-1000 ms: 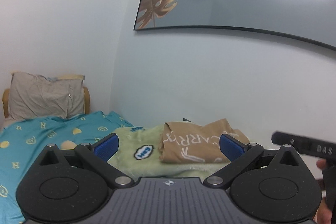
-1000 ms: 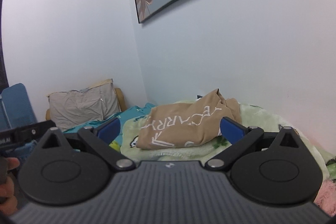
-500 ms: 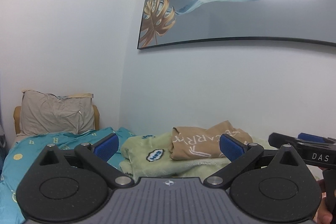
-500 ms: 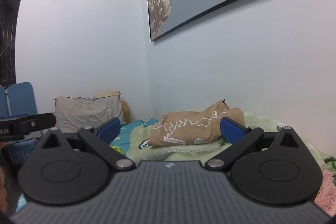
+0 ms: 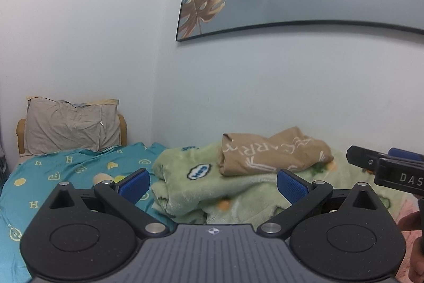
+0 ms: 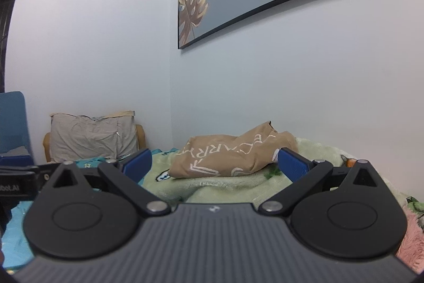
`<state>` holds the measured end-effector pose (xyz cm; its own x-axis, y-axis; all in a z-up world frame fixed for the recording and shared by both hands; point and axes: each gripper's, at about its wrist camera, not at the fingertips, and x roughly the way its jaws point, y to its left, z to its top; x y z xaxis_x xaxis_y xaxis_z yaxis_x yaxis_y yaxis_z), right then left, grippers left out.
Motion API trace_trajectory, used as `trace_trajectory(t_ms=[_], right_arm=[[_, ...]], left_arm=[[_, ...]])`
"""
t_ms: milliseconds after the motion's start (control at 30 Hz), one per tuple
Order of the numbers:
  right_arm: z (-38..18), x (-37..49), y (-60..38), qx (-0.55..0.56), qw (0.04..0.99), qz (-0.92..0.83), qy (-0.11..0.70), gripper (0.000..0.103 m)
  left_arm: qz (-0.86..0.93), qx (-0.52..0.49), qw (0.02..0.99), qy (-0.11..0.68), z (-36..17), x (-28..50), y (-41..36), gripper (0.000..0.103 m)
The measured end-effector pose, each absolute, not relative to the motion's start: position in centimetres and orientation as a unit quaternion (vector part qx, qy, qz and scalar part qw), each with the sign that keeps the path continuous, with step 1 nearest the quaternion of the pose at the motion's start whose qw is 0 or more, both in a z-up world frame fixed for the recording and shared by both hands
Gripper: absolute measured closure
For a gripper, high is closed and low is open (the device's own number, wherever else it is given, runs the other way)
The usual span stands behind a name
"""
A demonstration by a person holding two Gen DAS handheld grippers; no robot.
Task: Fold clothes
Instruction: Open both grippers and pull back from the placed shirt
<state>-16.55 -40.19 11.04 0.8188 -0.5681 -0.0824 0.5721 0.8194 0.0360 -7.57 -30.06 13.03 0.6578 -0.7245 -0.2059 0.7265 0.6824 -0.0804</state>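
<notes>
Where walls meet, blanketed bed

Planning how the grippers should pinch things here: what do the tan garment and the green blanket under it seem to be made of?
The tan garment looks like thin, smooth woven or jersey cloth, matte, with printed white letters; it creases sharply and slumps. The green blanket looks like plush fleece: a fuzzy nap, soft rounded folds and printed cartoon patches. Exact fibres cannot be told.

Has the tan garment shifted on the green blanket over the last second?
No. The tan garment lies in the same spot on the green blanket, beside its blue cloud patch; only the cameras tilted.
</notes>
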Motion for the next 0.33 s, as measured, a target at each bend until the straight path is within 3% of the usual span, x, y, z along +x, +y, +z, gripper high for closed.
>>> trace_trajectory(t_ms=[333], right_arm=[[10.13,-16.50,-39.82,0.026,0.954,-0.296,0.034,0.000]], left_arm=[[-0.402,0.014,0.909,0.110,13.41,-7.79,-30.39,0.000]])
